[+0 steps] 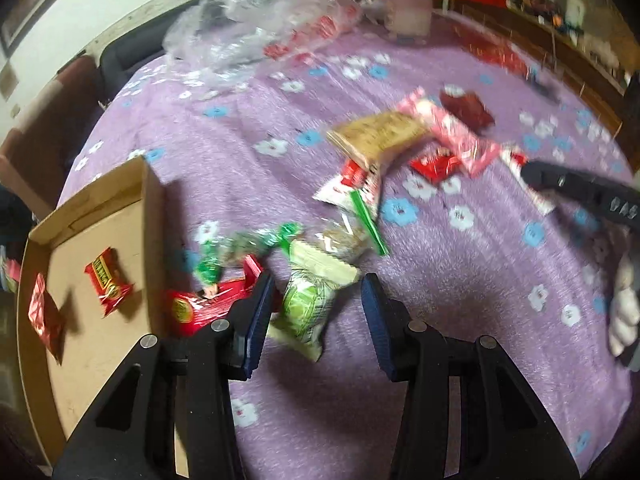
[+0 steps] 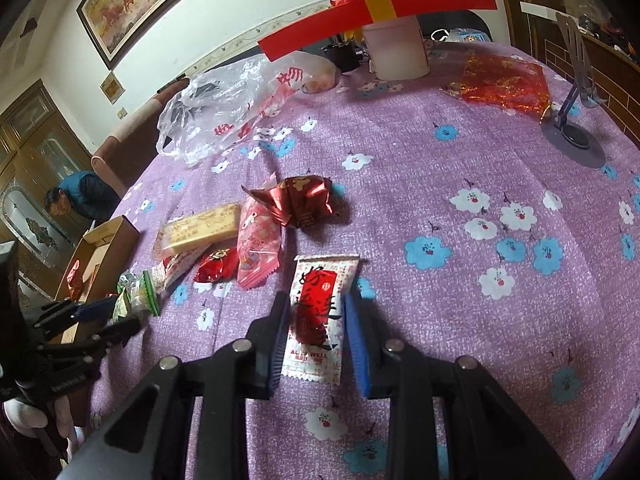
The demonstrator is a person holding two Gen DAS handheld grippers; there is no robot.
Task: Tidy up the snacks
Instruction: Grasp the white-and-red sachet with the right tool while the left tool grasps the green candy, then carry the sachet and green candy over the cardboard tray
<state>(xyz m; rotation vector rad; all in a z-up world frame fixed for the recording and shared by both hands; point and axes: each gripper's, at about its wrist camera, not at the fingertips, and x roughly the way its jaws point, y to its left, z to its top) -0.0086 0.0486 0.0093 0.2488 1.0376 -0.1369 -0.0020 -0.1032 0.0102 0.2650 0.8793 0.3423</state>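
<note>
My right gripper [image 2: 316, 300] points down at a white and red snack packet [image 2: 320, 320] lying on the purple flowered cloth [image 2: 420, 184]. Its blue pads press both long edges of the packet. My left gripper [image 1: 316, 284] is open over a light green packet [image 1: 304, 308], which lies between its fingers, closer to the left pad. A cardboard box [image 1: 148, 216] to its left holds two red snacks [image 1: 108, 284]. A red packet [image 1: 200, 308] rests against the box wall. Tan [image 2: 204, 226], pink [image 2: 256, 248] and dark red [image 2: 304, 200] packets lie together mid-table.
A crumpled clear plastic bag [image 2: 224, 108] lies at the far left of the table. A long red box [image 2: 376, 8] rests on a white tub [image 2: 396, 52] at the back. Red foil [image 2: 504, 84] and a grey stand [image 2: 572, 120] are far right. A person [image 2: 80, 200] bends beyond the table.
</note>
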